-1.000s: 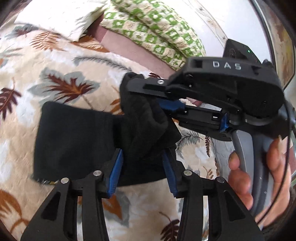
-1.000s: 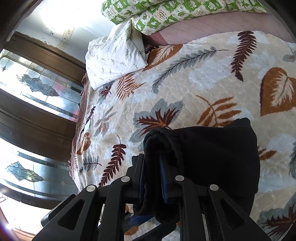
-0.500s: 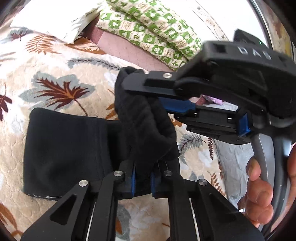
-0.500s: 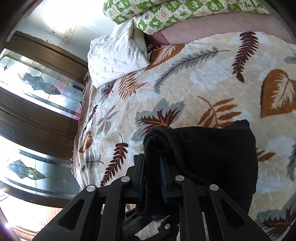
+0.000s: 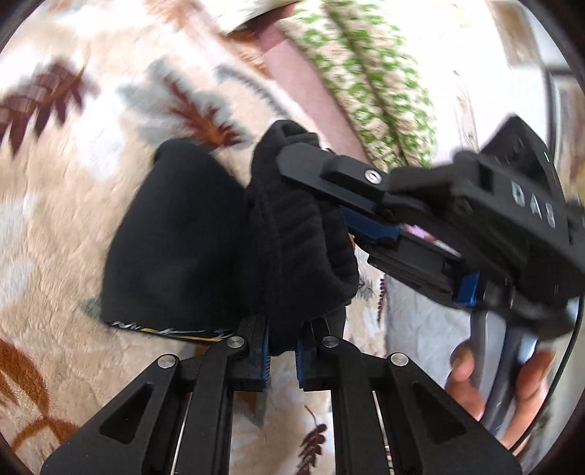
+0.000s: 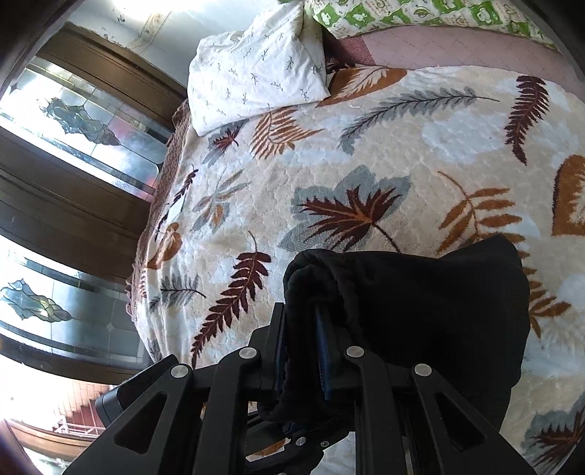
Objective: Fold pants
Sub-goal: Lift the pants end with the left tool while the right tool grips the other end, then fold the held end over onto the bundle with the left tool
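Observation:
The black pants [image 5: 182, 248] hang bunched above a leaf-patterned blanket [image 5: 73, 182], with a printed hem edge at the lower left. My left gripper [image 5: 282, 350] is shut on the lower bunch of the pants. The right gripper [image 5: 314, 171] comes in from the right in the left wrist view and is shut on the upper fold. In the right wrist view my right gripper [image 6: 301, 343] clamps a thick roll of the pants [image 6: 420, 299], and the rest drapes to the right over the blanket [image 6: 365, 153].
A white pillow [image 6: 256, 76] lies at the head of the bed. A green patterned quilt [image 6: 420, 14] lies behind it; it also shows in the left wrist view [image 5: 369, 91]. Dark wood and glass doors [image 6: 73, 164] stand left of the bed.
My left gripper closed on the pants from open. Both grippers then lifted and swung the cloth, which bunched up; the left view is now motion-blurred.

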`<state>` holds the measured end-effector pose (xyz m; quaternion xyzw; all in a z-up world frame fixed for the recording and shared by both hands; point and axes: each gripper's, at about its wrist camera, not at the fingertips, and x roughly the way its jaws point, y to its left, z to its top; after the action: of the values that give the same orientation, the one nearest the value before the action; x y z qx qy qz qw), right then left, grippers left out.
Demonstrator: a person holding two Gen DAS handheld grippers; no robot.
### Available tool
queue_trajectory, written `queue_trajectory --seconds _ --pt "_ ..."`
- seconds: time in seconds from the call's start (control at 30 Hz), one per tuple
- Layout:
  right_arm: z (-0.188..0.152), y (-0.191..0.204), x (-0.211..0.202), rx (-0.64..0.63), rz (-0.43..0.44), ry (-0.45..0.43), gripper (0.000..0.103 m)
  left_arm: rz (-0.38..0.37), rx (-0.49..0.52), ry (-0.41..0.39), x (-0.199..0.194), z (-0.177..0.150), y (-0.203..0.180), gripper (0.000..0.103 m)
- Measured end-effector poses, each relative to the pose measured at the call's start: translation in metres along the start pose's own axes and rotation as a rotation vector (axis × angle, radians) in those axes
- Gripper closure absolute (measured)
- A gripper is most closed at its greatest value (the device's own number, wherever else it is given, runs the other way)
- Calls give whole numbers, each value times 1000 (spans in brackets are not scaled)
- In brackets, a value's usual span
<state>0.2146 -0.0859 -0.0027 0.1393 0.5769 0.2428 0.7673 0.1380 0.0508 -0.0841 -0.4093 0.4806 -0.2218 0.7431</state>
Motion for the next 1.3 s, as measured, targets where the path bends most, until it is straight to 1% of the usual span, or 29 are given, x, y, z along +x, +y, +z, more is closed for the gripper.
queue_trajectory --seconds 0.07,0.2,0.37,0.5,0.6,0.7,0.73,0.8,0.87,0.9,0.97,1.0,1.03,1.07,1.1,1.13,1.17,1.23,1.3 --pt "-1 4 11 -8 -20 16 87 -12 -52 18 2 4 12 95" --pt "0 12 36 -26 -50 51 83 -11 -102 34 0 6 26 95" --pt "0 23 57 -49 -84 90 79 -72 -191 69 0 12 44 95" --pt "1 34 43 -75 -107 80 78 -86 -216 90 -3 13 46 93" --pt "2 44 17 -99 -102 26 71 -108 -264 119 -9 10 51 93" --pt "-4 37 -15 -55 -35 -46 61 -112 -267 155 -20 6 53 93" --pt "-8 29 -24 -22 -10 -73 60 -103 -250 160 -26 4 51 93" --pt "-21 9 -40 50 44 -119 60 -82 -187 177 -39 0 43 93" --pt "-40 -16 -55 125 84 -166 60 -63 -98 175 -56 -1 30 93" --pt "-50 -30 -61 165 107 -190 60 -58 -50 156 -66 3 21 93" --pt "-73 -57 -68 261 168 -227 53 -26 25 116 -77 16 4 93" --pt "-84 -70 -67 313 206 -232 47 -8 57 105 -79 24 -5 85" --pt "-94 -80 -64 357 250 -225 46 32 79 109 -77 36 -16 74" --pt "-102 -87 -57 398 290 -219 46 48 87 115 -73 44 -24 67" --pt "-108 -92 -50 433 313 -220 46 66 103 134 -67 51 -32 60" --pt "-115 -96 -42 482 340 -223 46 103 118 159 -57 60 -41 60" --pt "-122 -101 -31 546 380 -224 46 124 121 188 -48 66 -45 60" --pt "-132 -108 -14 646 467 -238 46 161 97 250 -34 73 -42 60" --pt "-137 -112 -1 720 527 -253 46 199 91 303 -19 76 -40 60"
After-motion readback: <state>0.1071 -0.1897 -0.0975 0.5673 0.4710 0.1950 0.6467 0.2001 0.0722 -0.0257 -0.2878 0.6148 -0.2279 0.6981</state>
